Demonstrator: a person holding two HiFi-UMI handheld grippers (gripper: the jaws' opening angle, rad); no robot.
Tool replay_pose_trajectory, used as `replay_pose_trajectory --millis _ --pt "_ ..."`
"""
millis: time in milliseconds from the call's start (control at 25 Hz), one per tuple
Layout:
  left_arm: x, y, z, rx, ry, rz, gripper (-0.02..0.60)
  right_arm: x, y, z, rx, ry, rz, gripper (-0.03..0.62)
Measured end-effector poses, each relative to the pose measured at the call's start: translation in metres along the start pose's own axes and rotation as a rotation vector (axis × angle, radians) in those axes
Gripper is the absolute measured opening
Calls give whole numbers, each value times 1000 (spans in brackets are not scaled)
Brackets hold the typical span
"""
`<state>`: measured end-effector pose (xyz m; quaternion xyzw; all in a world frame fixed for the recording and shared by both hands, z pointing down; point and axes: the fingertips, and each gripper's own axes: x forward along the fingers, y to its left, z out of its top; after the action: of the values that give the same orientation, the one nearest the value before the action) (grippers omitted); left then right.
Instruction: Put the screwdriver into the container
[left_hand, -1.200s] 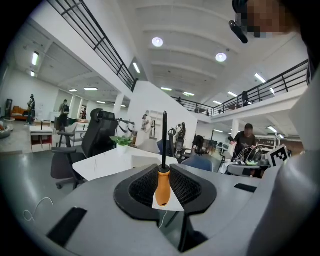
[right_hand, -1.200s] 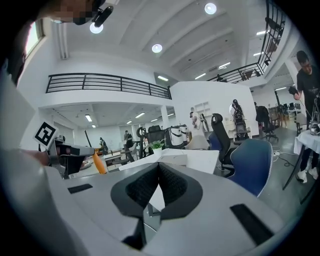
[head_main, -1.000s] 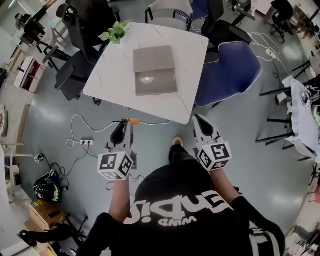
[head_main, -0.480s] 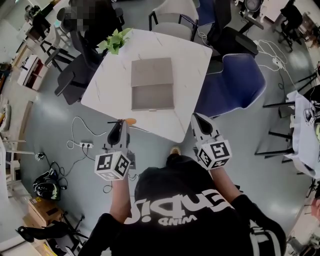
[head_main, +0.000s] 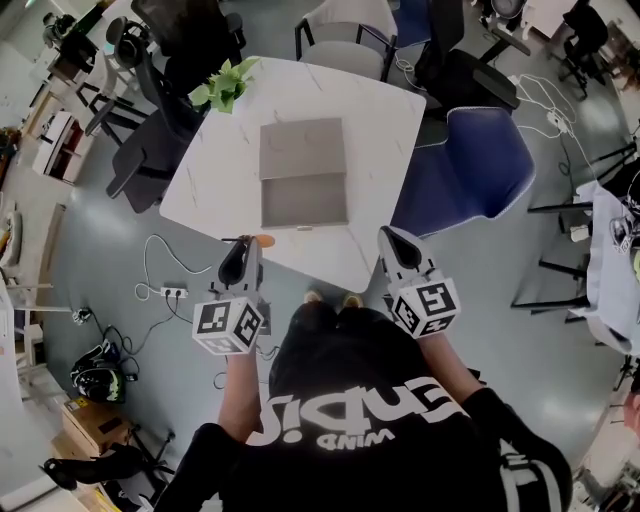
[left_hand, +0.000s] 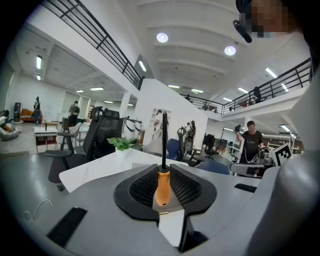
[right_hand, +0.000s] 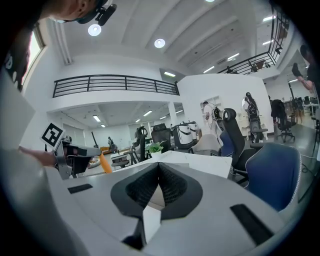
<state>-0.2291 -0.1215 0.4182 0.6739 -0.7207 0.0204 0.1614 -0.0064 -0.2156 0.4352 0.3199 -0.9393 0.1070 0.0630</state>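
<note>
In the head view an open grey container (head_main: 304, 200) lies on the white table (head_main: 205, 175), its lid folded back. My left gripper (head_main: 241, 254) hovers just off the table's near edge, shut on the screwdriver (head_main: 263, 241), whose orange handle pokes out to the right. In the left gripper view the orange handle (left_hand: 161, 187) sits clamped between the jaws and the black shaft points straight up. My right gripper (head_main: 394, 243) is held at the table's near right corner, shut and empty. The right gripper view shows its jaws (right_hand: 159, 169) pressed together.
A small potted plant (head_main: 225, 83) stands at the table's far left corner. A blue chair (head_main: 461, 157) is at the table's right and black office chairs (head_main: 143, 155) at its left. Cables and a power strip (head_main: 172, 286) lie on the floor to the left.
The person has stepped closer to the table. Both grippers now sit nearer its front edge, and the left one still holds the screwdriver.
</note>
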Motion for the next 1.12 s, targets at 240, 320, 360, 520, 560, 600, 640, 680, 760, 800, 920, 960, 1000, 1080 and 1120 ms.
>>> replay_pose_trajectory --millis 240,320,360,520,560,600,640,680,760,800,920,960,1000,1080,1120 --pt "25 2 1 42 40 -55 83 8 -4 -1 16 3 -27 12" --pt "35 4 -2 59 65 -88 83 12 -2 -2 17 0 -33 12" --pt "40 6 -4 70 80 -101 83 13 -1 -3 20 0 -35 12" --pt "61 10 -10 126 119 -137 83 18 -1 -5 13 7 -46 12" --pt "67 10 -11 146 126 -143 83 18 -2 -5 13 7 -51 12" --pt "73 10 -13 168 135 -149 83 18 -3 -5 15 8 -57 12" --pt "79 10 -15 192 146 -158 83 18 -4 -6 18 9 -65 12" --pt "85 10 -19 214 160 -169 83 17 -5 -7 19 11 -72 12" --pt "98 10 -27 257 194 -193 83 17 -7 -9 21 13 -83 12" --pt "104 10 -31 286 215 -204 83 17 -7 -9 23 14 -88 12" --pt "123 9 -49 385 294 -244 83 17 -7 -10 30 14 -101 12" --pt "129 9 -55 411 321 -257 83 17 -7 -11 30 14 -103 12" --pt "134 9 -62 438 348 -268 83 17 -7 -11 29 15 -104 12" --pt "144 9 -74 498 397 -285 83 17 -7 -11 29 16 -110 12" --pt "149 9 -79 532 416 -293 83 17 -8 -11 30 16 -116 12"
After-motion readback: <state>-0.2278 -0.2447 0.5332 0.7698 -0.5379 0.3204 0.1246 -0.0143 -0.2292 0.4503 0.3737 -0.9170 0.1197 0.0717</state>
